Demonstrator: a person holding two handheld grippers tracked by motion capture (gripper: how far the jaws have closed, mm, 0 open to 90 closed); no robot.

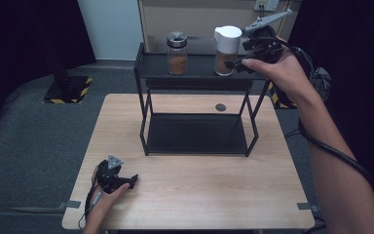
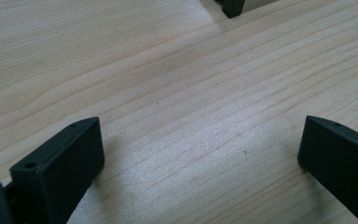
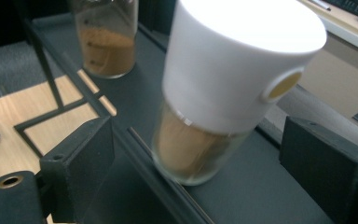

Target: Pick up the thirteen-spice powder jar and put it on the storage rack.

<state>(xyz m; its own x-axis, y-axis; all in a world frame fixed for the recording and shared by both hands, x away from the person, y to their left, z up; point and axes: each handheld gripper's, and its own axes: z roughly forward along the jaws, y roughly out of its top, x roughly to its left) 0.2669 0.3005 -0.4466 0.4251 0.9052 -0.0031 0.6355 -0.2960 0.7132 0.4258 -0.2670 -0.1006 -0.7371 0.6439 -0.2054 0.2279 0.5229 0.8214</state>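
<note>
Nearest the camera, the left claw (image 1: 126,183) rests low on the wooden worktop (image 1: 199,195) at its front left corner, parked out of the way; its own view shows the jaws spread wide over bare wood grain with nothing between them. Moving right and back, a black two-tier rack (image 1: 148,131) stands at the middle of the worktop. On its top shelf a clear jar with a dark lid (image 1: 177,53) holds brown powder. Just beside it to the right stands a white-capped jar (image 1: 226,45), also part full of brown powder. The right claw (image 1: 238,62) is raised to that jar, jaws open either side of its glass base, not touching yet, probably lined up to grasp it.
</note>
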